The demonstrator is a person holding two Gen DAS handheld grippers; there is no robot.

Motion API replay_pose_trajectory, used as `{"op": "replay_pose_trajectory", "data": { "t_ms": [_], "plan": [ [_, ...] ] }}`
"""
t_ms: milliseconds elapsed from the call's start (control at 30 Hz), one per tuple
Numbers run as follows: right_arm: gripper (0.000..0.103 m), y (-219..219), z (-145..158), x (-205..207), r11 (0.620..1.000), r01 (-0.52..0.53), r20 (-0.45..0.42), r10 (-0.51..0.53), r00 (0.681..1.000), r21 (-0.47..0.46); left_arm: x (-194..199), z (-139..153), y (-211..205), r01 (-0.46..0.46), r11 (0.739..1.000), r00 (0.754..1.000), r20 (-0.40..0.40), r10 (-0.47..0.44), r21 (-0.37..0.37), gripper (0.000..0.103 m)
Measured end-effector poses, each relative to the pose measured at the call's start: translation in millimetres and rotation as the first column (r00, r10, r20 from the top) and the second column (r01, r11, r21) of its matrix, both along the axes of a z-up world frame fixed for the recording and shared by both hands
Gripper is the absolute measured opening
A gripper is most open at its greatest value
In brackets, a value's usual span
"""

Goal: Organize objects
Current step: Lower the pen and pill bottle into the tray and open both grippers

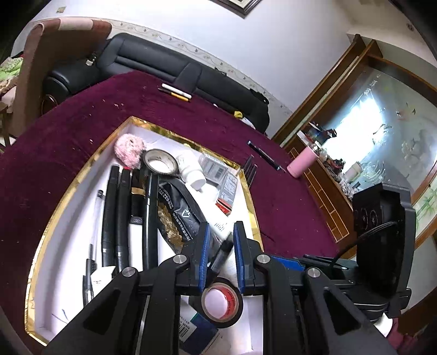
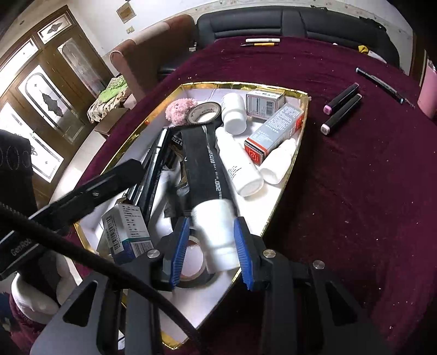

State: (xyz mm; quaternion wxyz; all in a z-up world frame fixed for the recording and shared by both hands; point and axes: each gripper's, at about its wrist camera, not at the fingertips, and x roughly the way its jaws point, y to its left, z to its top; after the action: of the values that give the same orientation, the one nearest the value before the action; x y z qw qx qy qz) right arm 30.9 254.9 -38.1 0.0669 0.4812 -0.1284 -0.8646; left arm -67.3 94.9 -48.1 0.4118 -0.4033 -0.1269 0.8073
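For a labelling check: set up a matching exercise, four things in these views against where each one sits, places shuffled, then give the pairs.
1 pink fluffy ball
2 two black markers
3 black-sleeved white bottle
4 white pen and pencil

A on the red cloth, right of the gold-rimmed box
B in the right claw
C far corner inside that box
D table's far edge, by the black sofa

Pairs: 1-C, 2-A, 3-B, 4-D

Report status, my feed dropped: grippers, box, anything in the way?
Left gripper open, marker loose between pads. Right gripper shut on bottle, over box. Tape roll lies beneath the bottle.
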Motion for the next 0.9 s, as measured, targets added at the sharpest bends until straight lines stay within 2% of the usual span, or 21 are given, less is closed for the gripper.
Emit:
{"op": "replay_pose_trajectory", "data": {
  "t_ms": [33, 67, 133, 233, 300, 400, 467, 567, 900],
  "plan": [
    [0.032, 1, 1, 1, 1.0, 0.002, -0.004, -0.002, 1.0, 0.001, 0, 2, -2, -0.011, 1.0, 1.0, -0.008, 0.011, -0.002, 0.031],
    [0.032, 2, 3, 2, 1.0, 0.006, -0.009, -0.006, 1.0, 0.0, 2, 6, -4, -0.031, 0.999, 0.999, -0.024, 0.03, -0.013, 0.038],
    [0.033, 4, 5, 4, 1.0, 0.017, -0.023, -0.017, 1.0, 0.001, 7, 14, -6, -0.06, 0.997, 0.996, -0.062, 0.058, -0.038, 0.061],
    [0.034, 5, 9, 9, 1.0, 0.031, -0.046, -0.031, 0.998, 0.0, 22, 27, -5, -0.108, 0.989, 0.981, -0.169, 0.091, -0.099, 0.07],
    [0.034, 5, 12, 13, 0.999, 0.04, -0.06, -0.04, 0.997, 0.006, 33, 35, 0, -0.144, 0.977, 0.963, -0.251, 0.102, -0.156, 0.07],
    [0.036, 3, 16, 20, 0.998, 0.059, -0.089, -0.056, 0.995, 0.031, 45, 40, 7, -0.182, 0.961, 0.939, -0.328, 0.106, -0.21, 0.07],
    [0.041, 2, 19, 25, 0.996, 0.075, -0.111, -0.069, 0.991, 0.052, 49, 42, 10, -0.197, 0.953, 0.931, -0.349, 0.109, -0.23, 0.07],
    [0.041, 3, 21, 31, 0.994, 0.081, -0.126, -0.072, 0.989, 0.068, 55, 43, 15, -0.226, 0.936, 0.918, -0.381, 0.111, -0.271, 0.07],
    [0.041, 24, 19, 45, 0.993, 0.115, -0.135, -0.111, 0.985, 0.026, 73, 48, 36, -0.249, 0.907, 0.899, -0.429, 0.087, -0.338, 0.07]
  ]
}}
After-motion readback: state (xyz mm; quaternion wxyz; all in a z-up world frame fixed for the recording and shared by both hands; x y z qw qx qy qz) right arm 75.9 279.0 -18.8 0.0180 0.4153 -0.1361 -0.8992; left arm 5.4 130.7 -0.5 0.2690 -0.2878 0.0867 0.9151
